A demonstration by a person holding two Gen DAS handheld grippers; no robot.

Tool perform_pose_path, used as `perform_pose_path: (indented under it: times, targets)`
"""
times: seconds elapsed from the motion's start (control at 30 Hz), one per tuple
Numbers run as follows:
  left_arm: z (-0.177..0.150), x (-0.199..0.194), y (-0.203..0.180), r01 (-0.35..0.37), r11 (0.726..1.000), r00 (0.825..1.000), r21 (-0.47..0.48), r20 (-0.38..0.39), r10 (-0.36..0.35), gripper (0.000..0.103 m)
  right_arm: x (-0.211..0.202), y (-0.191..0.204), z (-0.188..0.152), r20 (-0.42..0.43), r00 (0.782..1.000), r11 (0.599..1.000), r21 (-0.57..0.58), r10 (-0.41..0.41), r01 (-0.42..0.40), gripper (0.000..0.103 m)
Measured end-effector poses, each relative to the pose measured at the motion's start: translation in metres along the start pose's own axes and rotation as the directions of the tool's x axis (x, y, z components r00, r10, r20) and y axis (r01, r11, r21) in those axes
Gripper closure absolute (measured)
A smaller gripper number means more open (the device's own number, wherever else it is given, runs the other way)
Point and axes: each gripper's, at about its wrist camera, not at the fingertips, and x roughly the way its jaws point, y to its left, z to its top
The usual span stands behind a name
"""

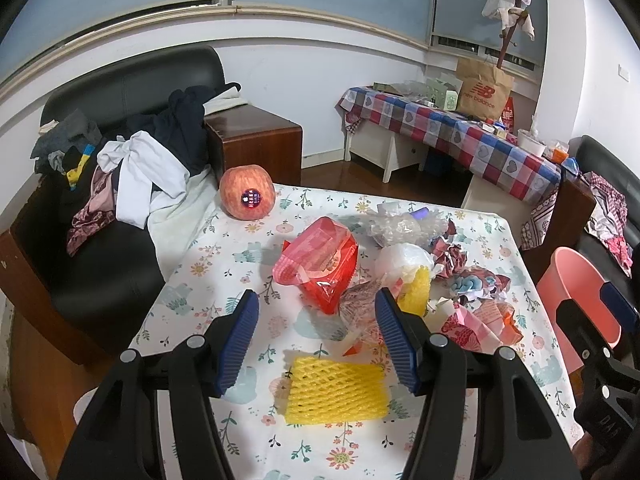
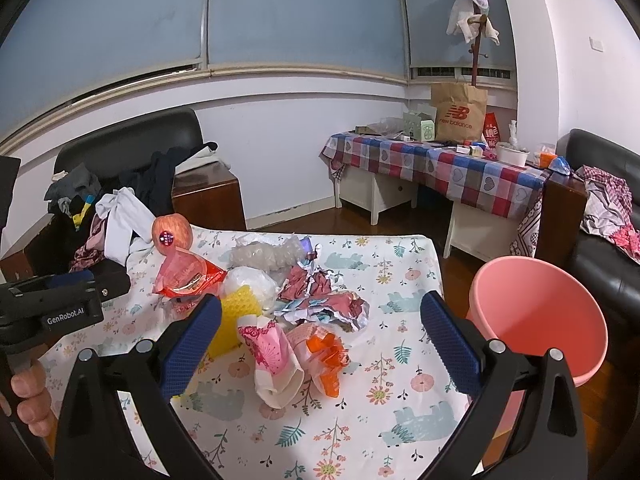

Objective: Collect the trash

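Observation:
Trash lies on the floral-cloth table (image 1: 224,256): a yellow foam net (image 1: 336,388), a red plastic bag (image 1: 320,264), a white bag (image 1: 404,260), crumpled paper (image 1: 476,280) and pink wrappers (image 1: 476,324). My left gripper (image 1: 316,340) is open and empty, above the table just behind the yellow net. My right gripper (image 2: 320,340) is open and empty, with the pink wrappers (image 2: 276,352) and an orange wrapper (image 2: 328,360) between its fingers. The pink bin (image 2: 540,312) stands off the table's right edge; it also shows in the left wrist view (image 1: 576,292).
An apple (image 1: 247,198) sits at the table's far left corner. A black sofa with clothes (image 1: 132,168) is to the left. A checked-cloth side table (image 2: 440,160) with a paper bag (image 2: 458,114) stands behind. Another sofa (image 2: 608,248) is at the right.

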Motion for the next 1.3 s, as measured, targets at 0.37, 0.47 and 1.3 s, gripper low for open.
perform_pose_path:
  times: [0.37,0.47,1.3]
  targets:
    - [0.000,0.000,0.000,-0.001,1.000,1.000,0.001,0.001,0.001,0.043,-0.006,-0.004,0.003,0.019,1.000,1.000,0.013,-0.001,0.001,0.003]
    - [0.000,0.000,0.000,0.000,1.000,1.000,0.001,0.001,0.000,0.043,-0.007,-0.004,0.003,0.023,1.000,1.000,0.016,-0.003,0.002,0.003]
    - [0.000,-0.004,0.001,0.010,1.000,1.000,-0.008,0.019,-0.010,0.043,-0.011,-0.006,0.002,0.030,1.000,1.000,0.015,-0.004,0.004,0.003]
